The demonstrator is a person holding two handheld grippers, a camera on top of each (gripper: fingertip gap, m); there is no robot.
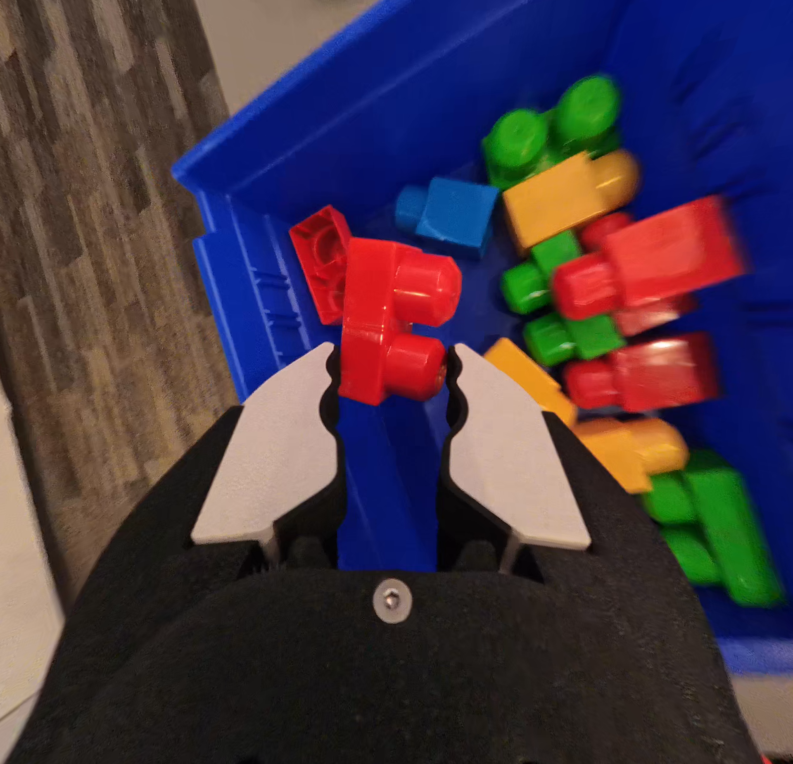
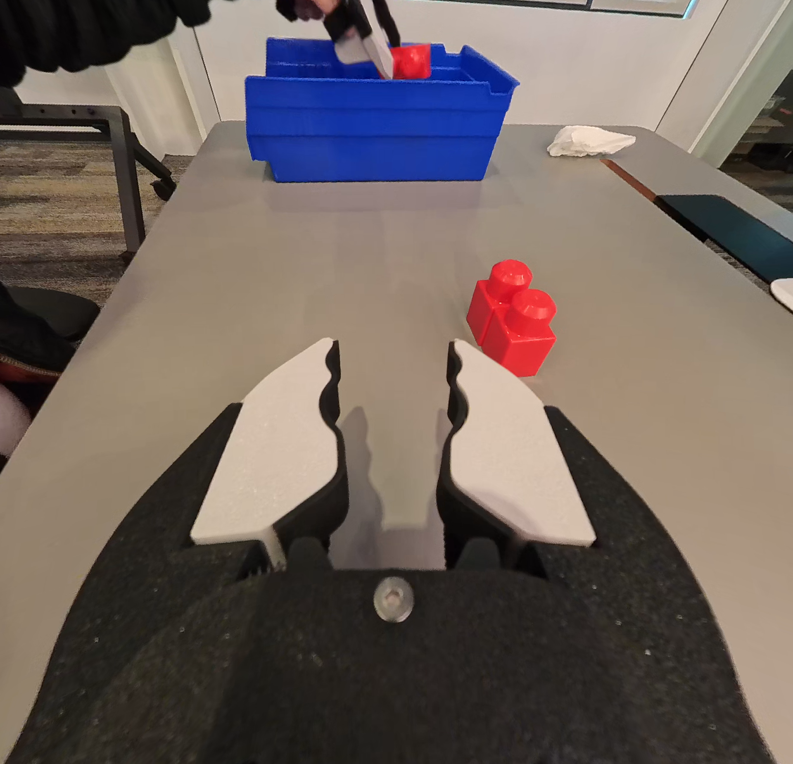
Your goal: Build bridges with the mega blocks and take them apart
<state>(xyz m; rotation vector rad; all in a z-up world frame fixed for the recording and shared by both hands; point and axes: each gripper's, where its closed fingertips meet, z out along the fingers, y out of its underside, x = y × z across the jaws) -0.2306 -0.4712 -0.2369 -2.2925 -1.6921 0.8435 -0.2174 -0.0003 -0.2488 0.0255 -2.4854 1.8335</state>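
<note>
an office or meeting room: grey worktop (image 2: 257, 292), patterned carpet tiles (image 2: 64, 176), white walls, a caster-footed desk frame (image 2: 124, 159).

You have nothing to read here: no writing, label, brand mark, number or sign shows on anything in either view.
</note>
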